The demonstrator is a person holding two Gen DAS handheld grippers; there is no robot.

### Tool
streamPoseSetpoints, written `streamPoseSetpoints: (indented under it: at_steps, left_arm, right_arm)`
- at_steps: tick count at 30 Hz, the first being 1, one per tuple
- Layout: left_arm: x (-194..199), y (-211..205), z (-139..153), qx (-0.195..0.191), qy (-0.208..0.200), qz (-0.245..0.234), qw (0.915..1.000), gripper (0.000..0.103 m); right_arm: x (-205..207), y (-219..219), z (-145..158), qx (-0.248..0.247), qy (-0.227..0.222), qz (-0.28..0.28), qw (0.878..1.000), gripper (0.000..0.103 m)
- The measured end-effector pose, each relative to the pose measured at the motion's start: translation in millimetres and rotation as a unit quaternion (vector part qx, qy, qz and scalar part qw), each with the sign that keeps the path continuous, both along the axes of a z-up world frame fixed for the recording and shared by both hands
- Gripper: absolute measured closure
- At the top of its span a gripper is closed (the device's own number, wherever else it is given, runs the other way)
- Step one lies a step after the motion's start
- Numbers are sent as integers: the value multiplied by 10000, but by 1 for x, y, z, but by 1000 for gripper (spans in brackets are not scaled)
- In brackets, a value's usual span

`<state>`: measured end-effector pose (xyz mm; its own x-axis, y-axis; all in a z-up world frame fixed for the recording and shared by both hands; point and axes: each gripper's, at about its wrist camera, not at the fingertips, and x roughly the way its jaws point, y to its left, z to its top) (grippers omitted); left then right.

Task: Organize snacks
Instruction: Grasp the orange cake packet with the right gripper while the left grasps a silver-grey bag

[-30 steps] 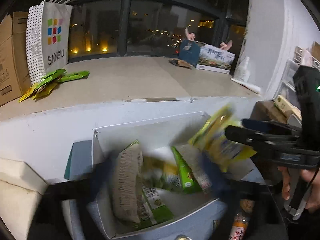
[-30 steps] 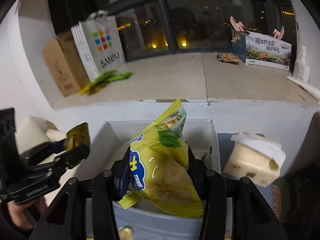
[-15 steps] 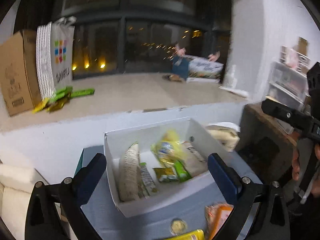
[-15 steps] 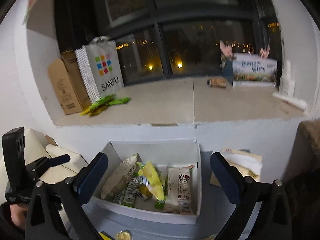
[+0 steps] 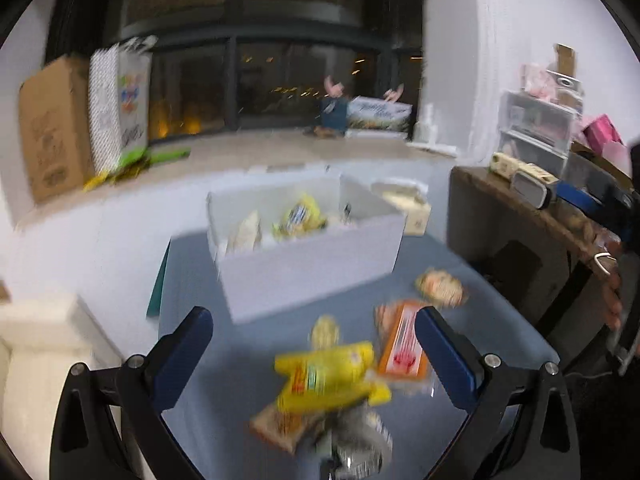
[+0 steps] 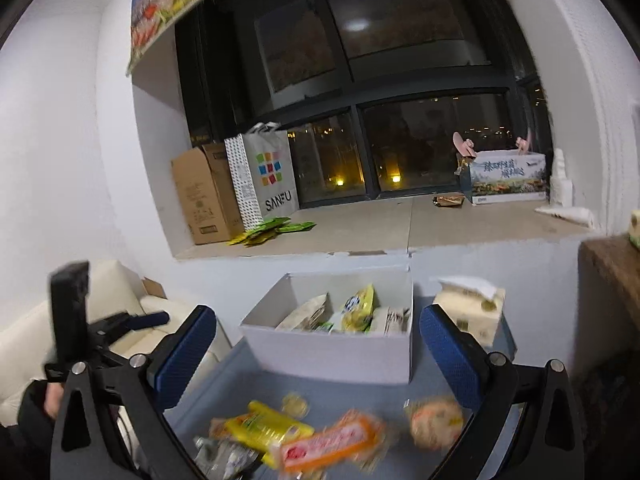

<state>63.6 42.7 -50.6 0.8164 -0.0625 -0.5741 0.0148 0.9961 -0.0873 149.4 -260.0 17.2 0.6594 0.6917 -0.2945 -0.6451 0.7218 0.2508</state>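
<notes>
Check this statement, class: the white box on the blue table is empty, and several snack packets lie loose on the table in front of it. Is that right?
One thing is wrong: the white box is not empty. The right wrist view shows packets inside it, among them a yellow bag. The rest holds: loose snack packets lie on the blue table in front of it.

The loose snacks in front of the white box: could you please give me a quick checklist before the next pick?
1. Right claw open and empty: ok.
2. Left claw open, nothing between its pads: ok.
3. White box upright with room left; several packets already inside: ok.
4. Loose snacks on the blue table: yellow packet, orange packet and round biscuit pack are there: ok.
5. Yellow packet lies clear of others: not ok, it overlaps neighbouring packets.
6. Sharp view for aiming: not ok, the near snacks are blurred in both views.
</notes>
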Motion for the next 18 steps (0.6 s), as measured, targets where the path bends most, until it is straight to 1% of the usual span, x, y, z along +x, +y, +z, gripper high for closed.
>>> streamPoseSetpoints:
  at_steps: [2,4,6,7,11,12,16,18]
  left_arm:
    - [-7,1,-18,-177,217,2,9996,0]
    - [-14,0,-38,-322,475,63,9983,0]
    - [-18,-4,-52,-354,684,-11,9970,0]
    - [-19,-9,-57,-299,759,4,9967,0]
    - [-16,-23,-68,-119,1011,-126,9947,0]
    - [-13,-27,-72,-78,1150,-118,9933,0]
    - [-2,-34,-93,-240,1596,-149,9868,0]
    - [2,-37,-102,-301,1724,-158,9844,1]
  right_arm:
    - [-18,-12,-16,47,58,-75,9999,0]
    - [-30,-18,-35,-25,276,-144,9995,0]
    - [-33,-19,-49,-130,484,4,9987,0]
    - [-34,-19,-54,-191,543,40,9983,0]
    - [-34,-24,-61,-308,516,-44,9982,0]
    - [-33,-26,-62,-289,540,-81,9981,0]
    - [-31,-30,-65,-230,628,-89,9977,0]
    - [-33,-30,-66,-260,630,-55,9977,0]
